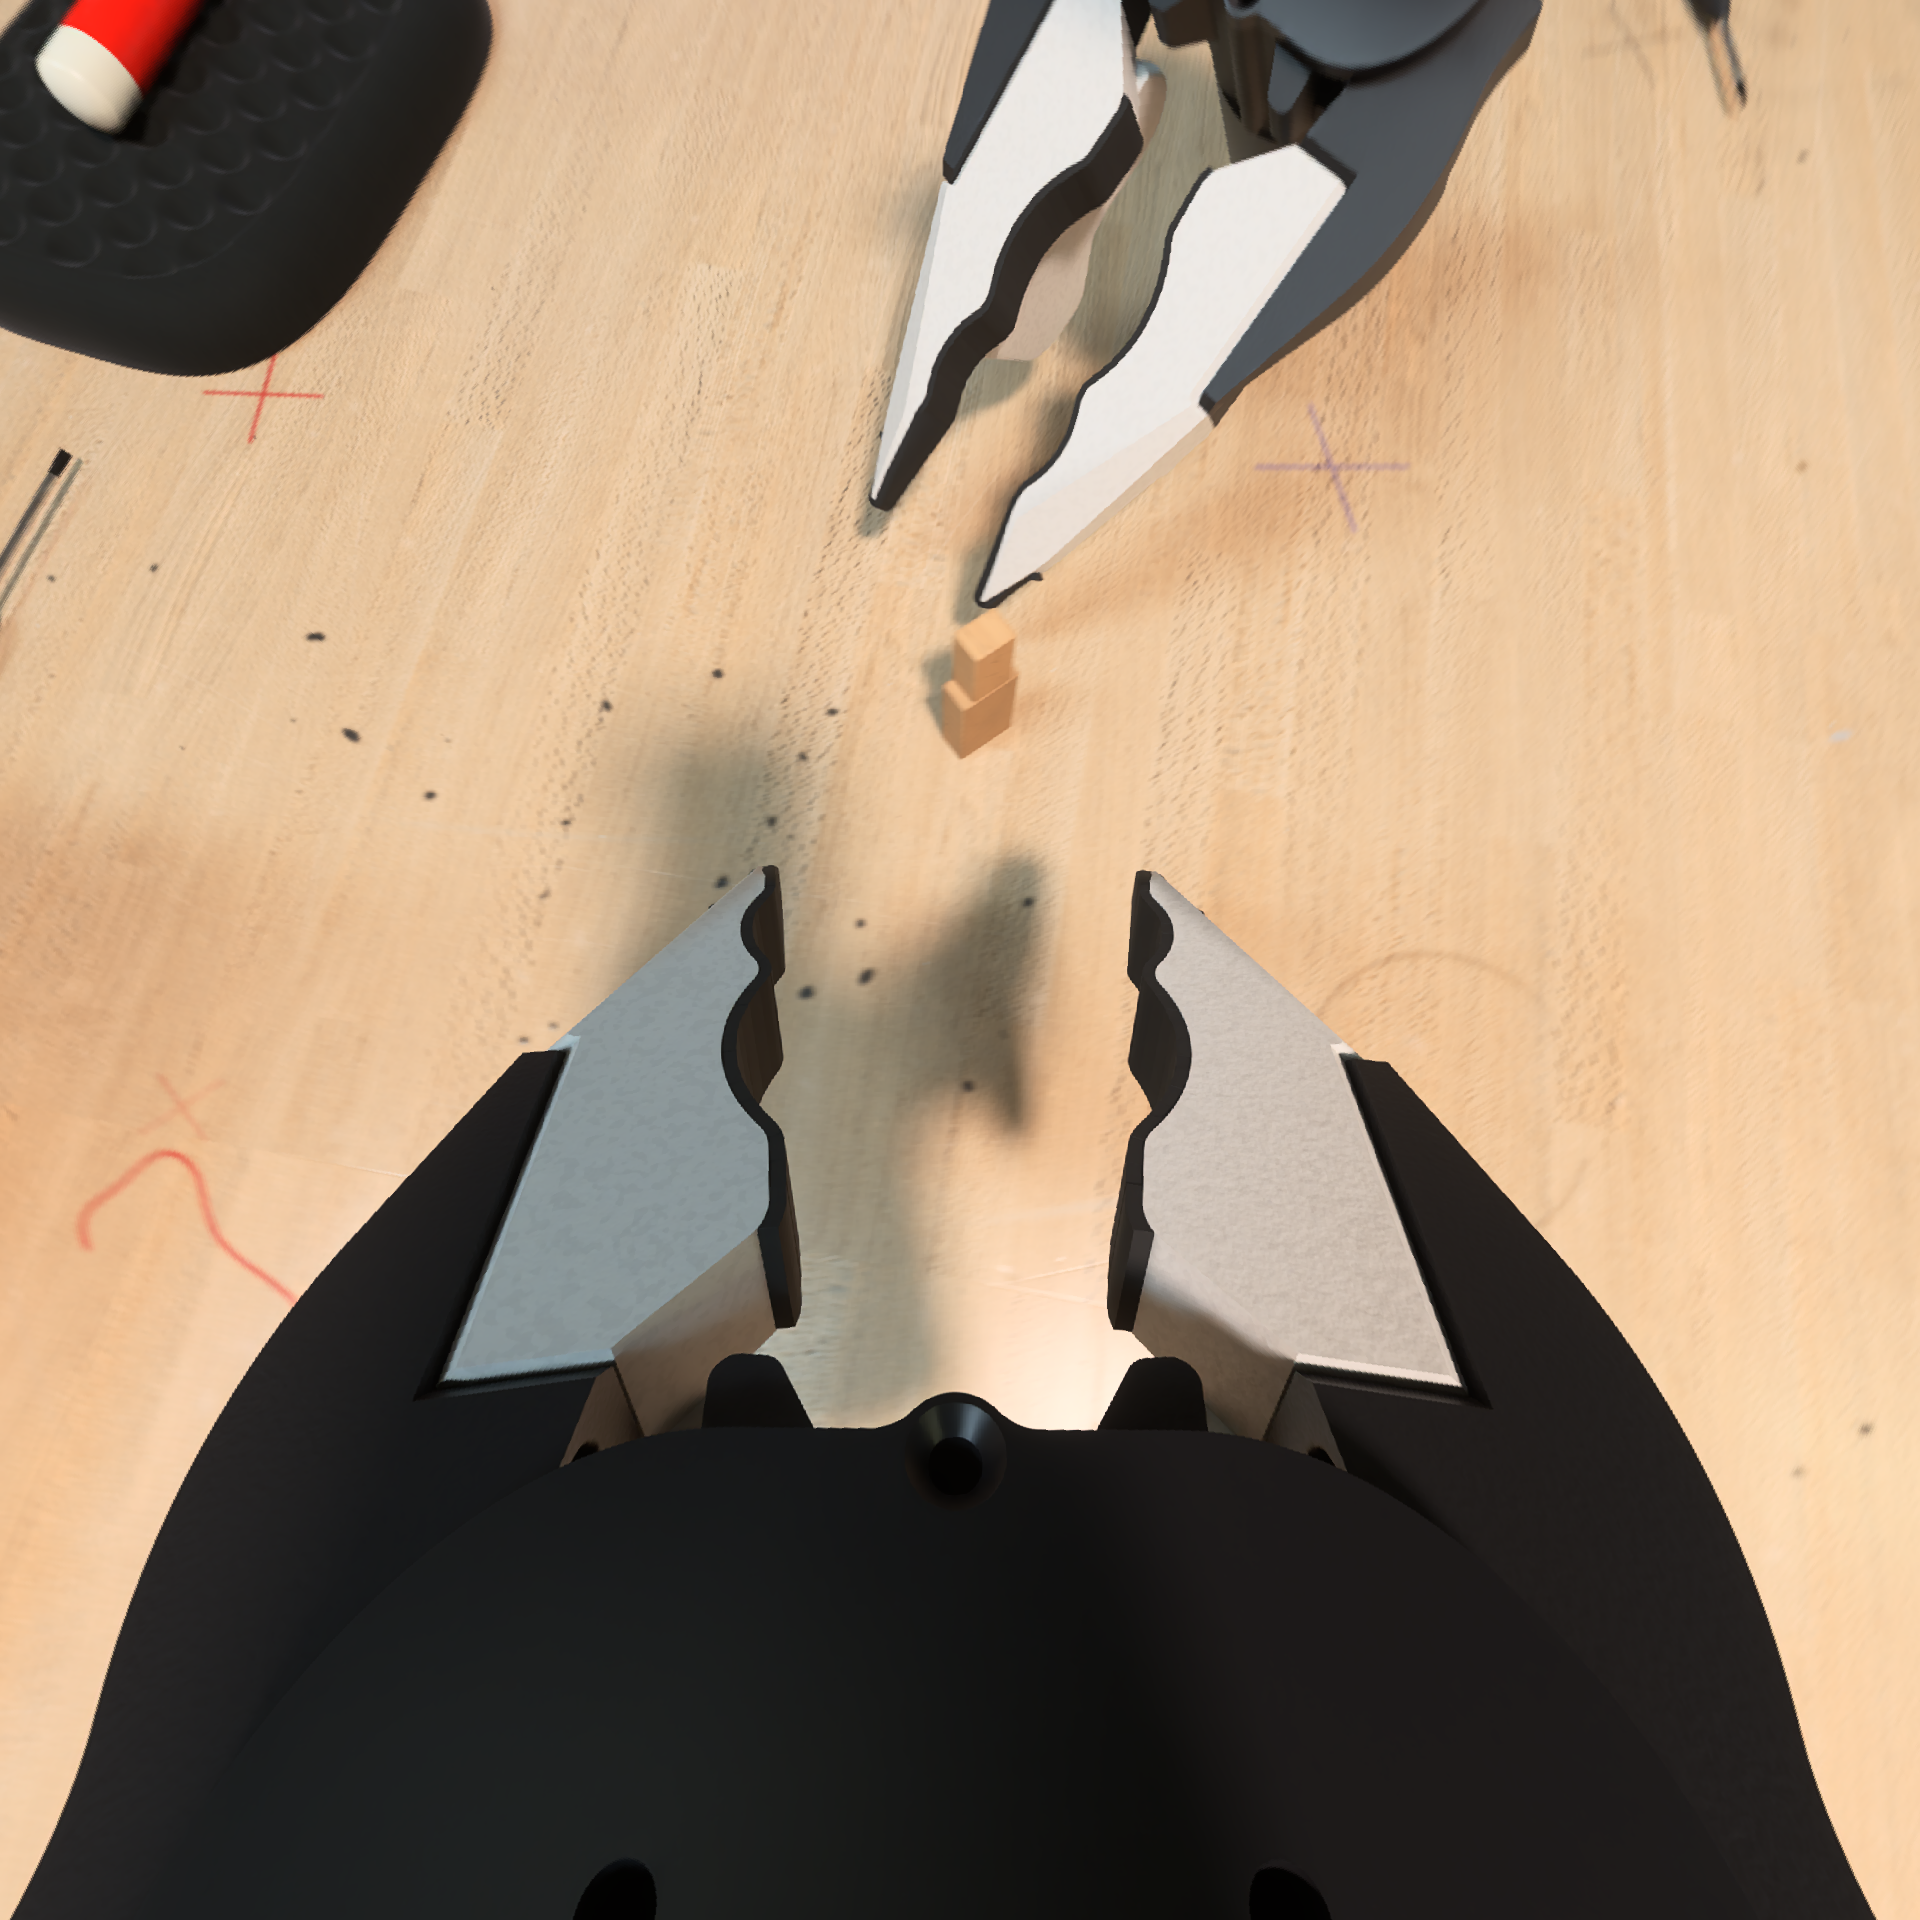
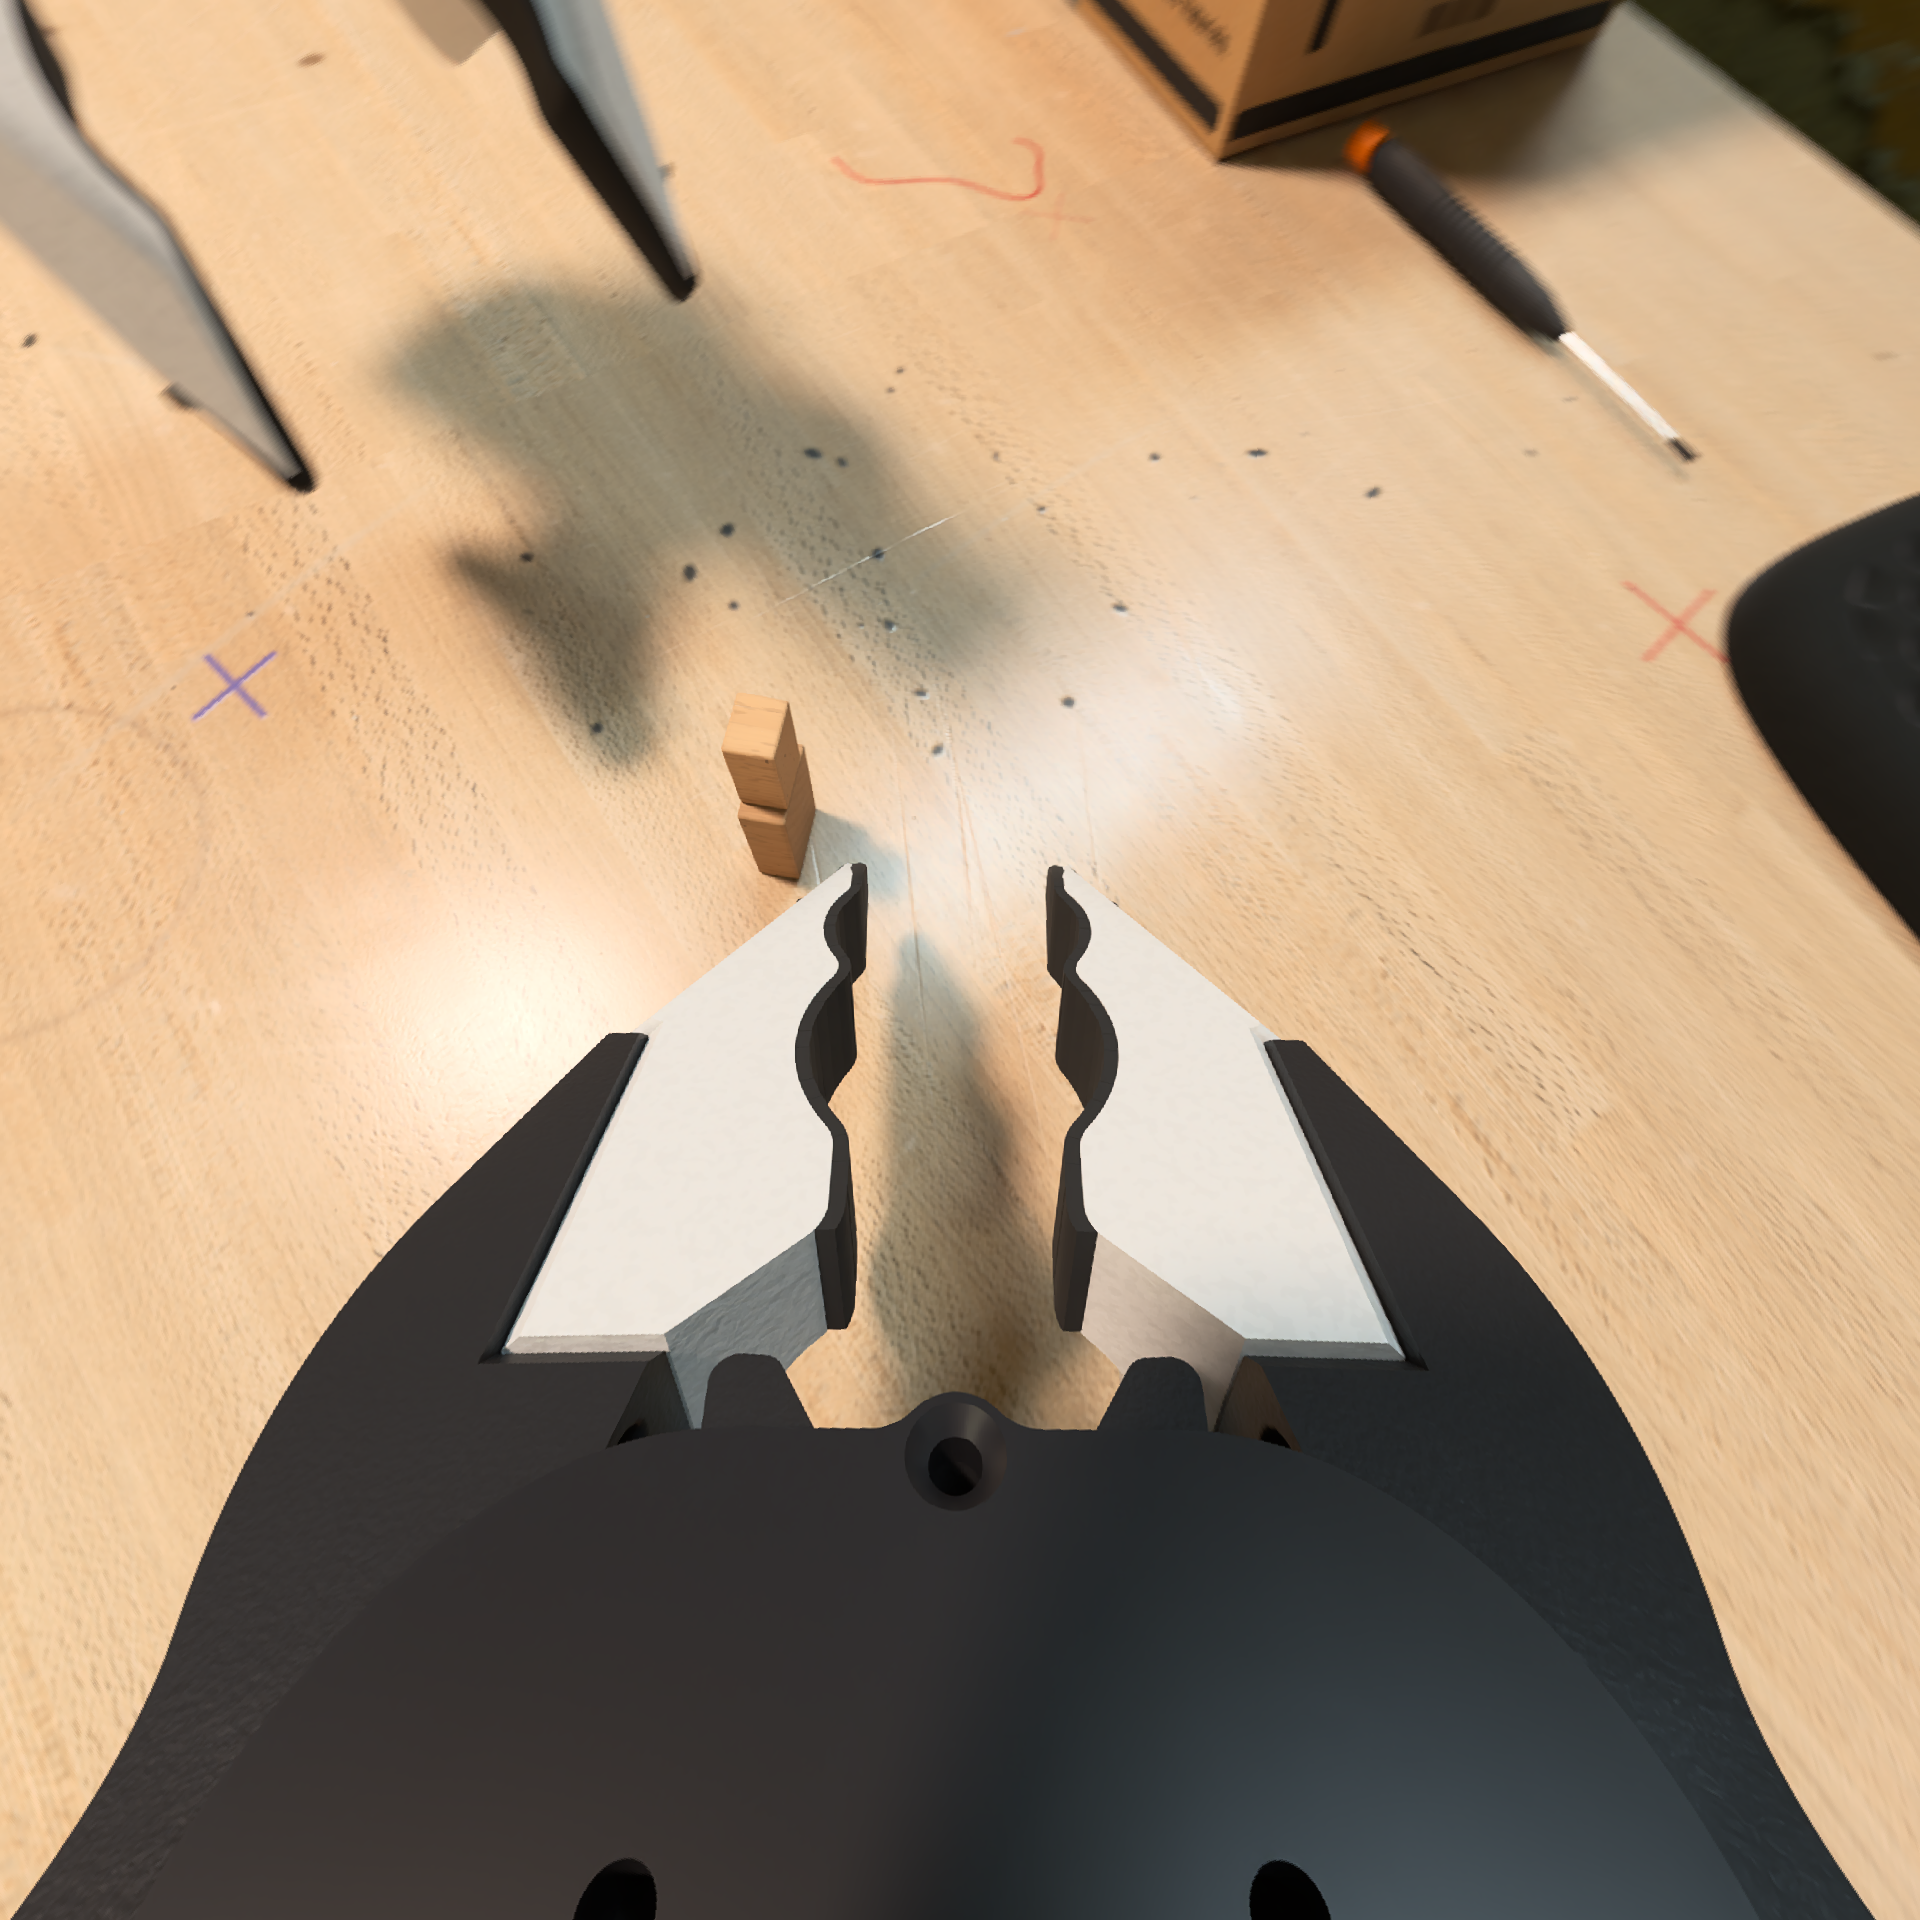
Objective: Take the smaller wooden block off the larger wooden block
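Observation:
A small wooden block (image 1: 985, 642) stands on a larger wooden block (image 1: 979, 712) on the wooden table. In the right wrist view the small block (image 2: 762, 748) and the larger block (image 2: 779, 836) are just ahead of my right gripper's left fingertip, left of the gap. My right gripper (image 2: 956, 873) is open and empty; it also shows in the left wrist view (image 1: 935, 551), just beyond the stack. My left gripper (image 1: 956, 878) is open and empty, some way short of the stack. It shows at the top left of the right wrist view (image 2: 490, 384).
A black mat (image 1: 208, 229) with a red and white cylinder (image 1: 114, 52) lies at the far left; the mat also shows in the right wrist view (image 2: 1839, 675). A cardboard box (image 2: 1351, 62) and a screwdriver (image 2: 1475, 249) lie beyond.

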